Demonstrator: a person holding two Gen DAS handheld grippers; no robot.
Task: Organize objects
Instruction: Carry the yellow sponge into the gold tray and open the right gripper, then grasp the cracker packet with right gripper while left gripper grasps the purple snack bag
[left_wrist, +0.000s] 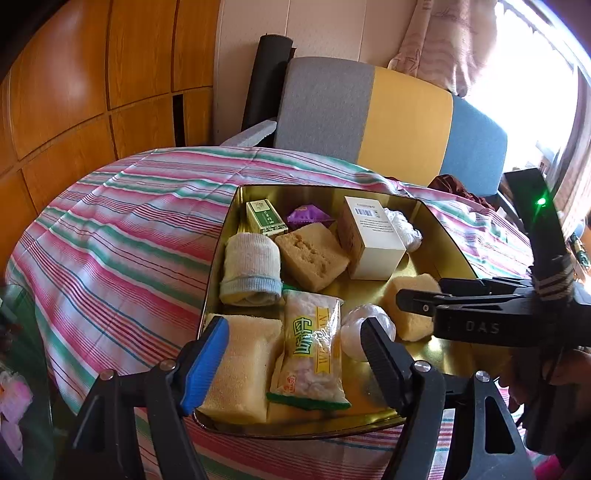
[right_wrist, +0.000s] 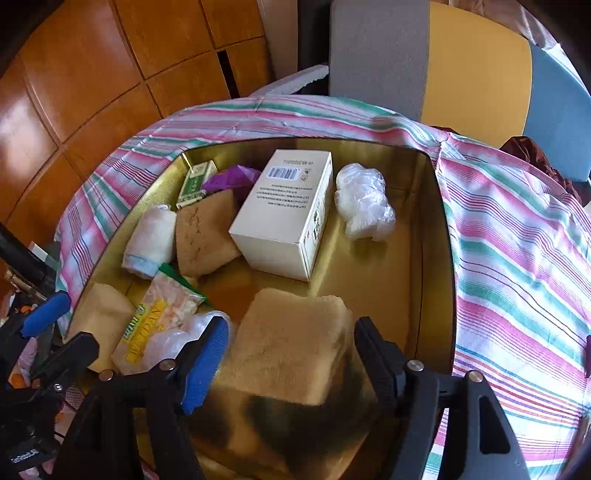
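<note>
Striped cloth (right_wrist: 517, 229), gold tin (right_wrist: 432, 221), sponge (right_wrist: 291, 332) btwn open right tongs (right_wrist: 291, 363)

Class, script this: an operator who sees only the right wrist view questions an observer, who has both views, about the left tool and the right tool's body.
Operator: What is at the left tool?
Observer: The left tool is open. The snack packet shows in the gap between its fingers, and they are not pressing it.
Operator: Any indicator on my right tool?
Observer: Yes, a green light glows on the body of the right tool.
</note>
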